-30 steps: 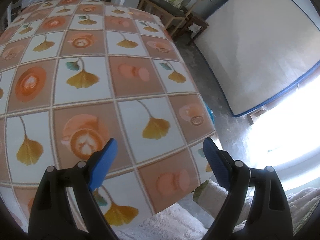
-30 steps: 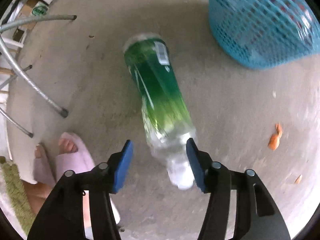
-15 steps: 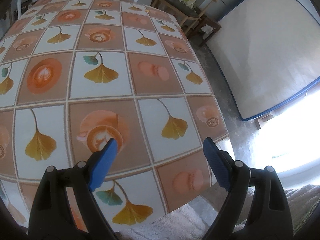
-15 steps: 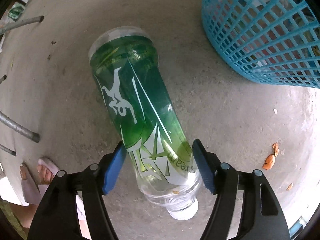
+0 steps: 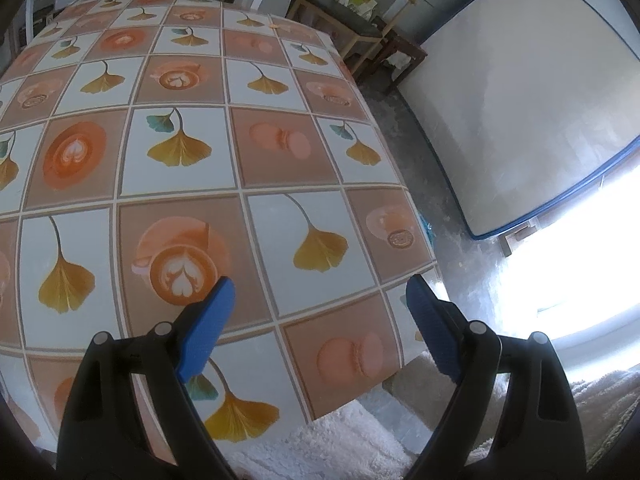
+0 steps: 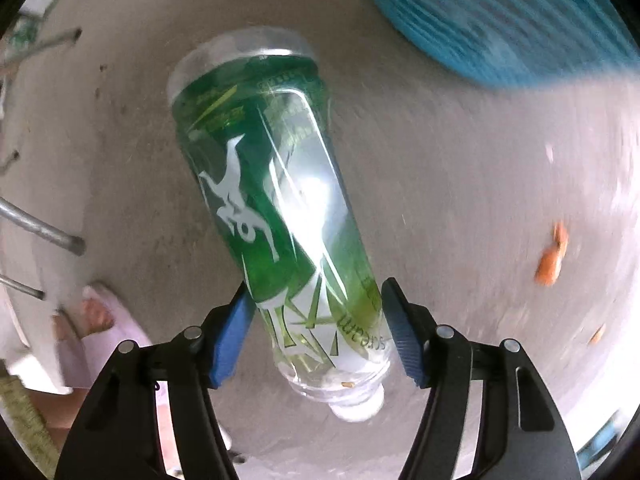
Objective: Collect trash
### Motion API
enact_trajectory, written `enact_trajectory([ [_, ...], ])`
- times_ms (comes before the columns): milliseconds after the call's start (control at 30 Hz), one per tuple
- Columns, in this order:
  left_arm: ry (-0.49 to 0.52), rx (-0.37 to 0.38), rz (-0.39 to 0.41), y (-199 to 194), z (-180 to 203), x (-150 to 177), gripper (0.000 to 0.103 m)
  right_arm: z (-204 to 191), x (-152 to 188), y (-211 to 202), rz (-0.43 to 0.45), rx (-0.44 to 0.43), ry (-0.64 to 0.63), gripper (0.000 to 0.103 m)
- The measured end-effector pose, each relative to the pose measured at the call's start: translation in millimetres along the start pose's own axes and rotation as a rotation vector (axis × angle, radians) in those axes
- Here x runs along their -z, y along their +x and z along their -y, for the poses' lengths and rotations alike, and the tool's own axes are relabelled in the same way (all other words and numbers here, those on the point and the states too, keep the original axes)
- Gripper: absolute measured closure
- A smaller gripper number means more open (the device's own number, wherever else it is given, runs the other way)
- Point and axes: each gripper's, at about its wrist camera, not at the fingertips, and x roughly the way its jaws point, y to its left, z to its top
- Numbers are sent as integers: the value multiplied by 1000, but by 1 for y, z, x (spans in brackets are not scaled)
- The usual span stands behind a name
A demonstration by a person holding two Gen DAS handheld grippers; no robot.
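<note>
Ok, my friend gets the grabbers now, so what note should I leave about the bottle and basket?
Left hand-held gripper: open, empty, over the patterned table.
Right hand-held gripper: jaws have just been closing, pads now against the green bottle near its cap end.
Blue basket: on the floor beyond the bottle.
Done: bottle gripped.
Left: drop it in the basket; orange scraps lie on the floor.

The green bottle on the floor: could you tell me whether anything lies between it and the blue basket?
Nothing visible does. The green bottle sits between the right gripper's pads, and only bare concrete floor separates it from the blue basket. The orange scraps lie off to the side.
</note>
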Motion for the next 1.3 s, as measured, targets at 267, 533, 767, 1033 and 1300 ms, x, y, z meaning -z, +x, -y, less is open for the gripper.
enact_trajectory([
  [267, -15, 67, 9, 2, -1, 4, 20, 53, 85, -68, 55, -260, 161, 44],
  [533, -17, 130, 13, 3, 1, 7, 20, 94, 138, -158, 175, -623, 350, 44],
  [767, -26, 132, 34, -5, -9, 7, 20, 114, 112, -272, 414, -713, 317, 44],
  [1033, -61, 116, 36, -3, -21, 8, 20, 132, -19, -305, 521, -849, 453, 42],
  [1300, -74, 73, 57, -10, -29, 9, 20, 153, -68, -243, 391, -749, 649, 40],
])
